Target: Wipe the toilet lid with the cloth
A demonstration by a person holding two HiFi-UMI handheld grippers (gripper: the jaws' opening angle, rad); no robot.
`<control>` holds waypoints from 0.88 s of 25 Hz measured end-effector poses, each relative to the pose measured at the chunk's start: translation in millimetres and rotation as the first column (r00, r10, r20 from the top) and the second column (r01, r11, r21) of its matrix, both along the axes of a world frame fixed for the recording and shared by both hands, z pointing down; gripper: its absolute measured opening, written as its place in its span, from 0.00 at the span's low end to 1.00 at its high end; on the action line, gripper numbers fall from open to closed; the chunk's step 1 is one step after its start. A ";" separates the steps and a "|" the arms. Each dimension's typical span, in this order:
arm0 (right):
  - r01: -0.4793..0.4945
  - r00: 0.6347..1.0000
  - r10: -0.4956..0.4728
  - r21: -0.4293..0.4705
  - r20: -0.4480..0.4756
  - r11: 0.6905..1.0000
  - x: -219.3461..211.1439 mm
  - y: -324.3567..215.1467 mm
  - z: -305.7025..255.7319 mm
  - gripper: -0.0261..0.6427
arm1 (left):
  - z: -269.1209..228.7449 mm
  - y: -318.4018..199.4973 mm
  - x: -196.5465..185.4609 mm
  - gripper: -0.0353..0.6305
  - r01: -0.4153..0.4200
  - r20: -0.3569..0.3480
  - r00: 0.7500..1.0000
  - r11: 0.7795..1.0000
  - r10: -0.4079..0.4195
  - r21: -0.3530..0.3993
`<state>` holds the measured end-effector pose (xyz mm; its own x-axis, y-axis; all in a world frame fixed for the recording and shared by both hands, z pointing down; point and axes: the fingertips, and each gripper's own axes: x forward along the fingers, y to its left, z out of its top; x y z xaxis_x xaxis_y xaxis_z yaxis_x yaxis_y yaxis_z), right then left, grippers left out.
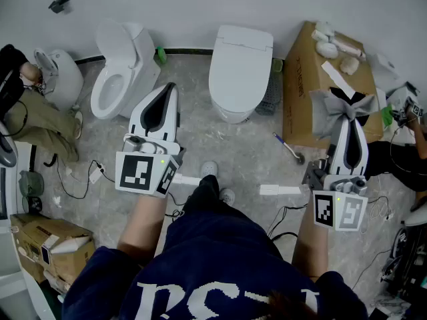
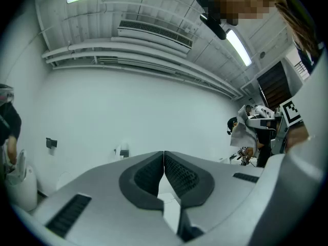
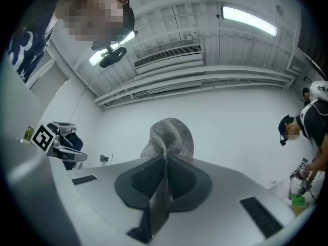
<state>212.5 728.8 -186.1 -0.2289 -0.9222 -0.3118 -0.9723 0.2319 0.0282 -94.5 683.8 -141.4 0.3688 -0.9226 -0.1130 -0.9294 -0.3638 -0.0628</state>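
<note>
Left gripper (image 1: pixel 171 89): held forward on a bare forearm, left of the toilet lid (image 1: pixel 237 79); jaws pressed together on nothing.
Right gripper (image 1: pixel 347 112): held forward likewise, right of the lid and in front of the cardboard box (image 1: pixel 303 79); jaws clamped on the grey cloth (image 1: pixel 337 109), which bunches above the tips.
Toilet lid: down, well apart from the cloth.
Floor (image 1: pixel 253 155): grey, mottled; cables (image 1: pixel 80 179) far left of the lid.
Wall (image 1: pixel 200 5): white, behind the lid.
</note>
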 end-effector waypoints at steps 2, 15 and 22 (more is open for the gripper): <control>-0.003 1.000 0.003 0.006 0.002 1.000 0.5 3.2 -2.2 0.09 | -0.9 1.3 2.2 0.09 -0.007 0.002 1.000 1.000 0.007 -0.002; -0.014 0.998 0.012 0.031 0.060 0.999 3.5 -15.3 -12.9 0.10 | 0.7 -30.7 6.4 0.09 -0.035 -0.002 0.999 0.999 0.035 -0.003; -0.006 0.999 0.005 0.026 0.052 1.000 -26.6 -88.4 -10.3 0.10 | 8.0 -103.6 -9.3 0.09 -0.065 -0.005 0.998 0.998 0.065 -0.016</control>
<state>185.9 640.3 -196.4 -0.2069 -0.9148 -0.3469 -0.9738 0.2266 -0.0168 -103.7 580.2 -133.3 0.4277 -0.8984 -0.0999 -0.9039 -0.4245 -0.0524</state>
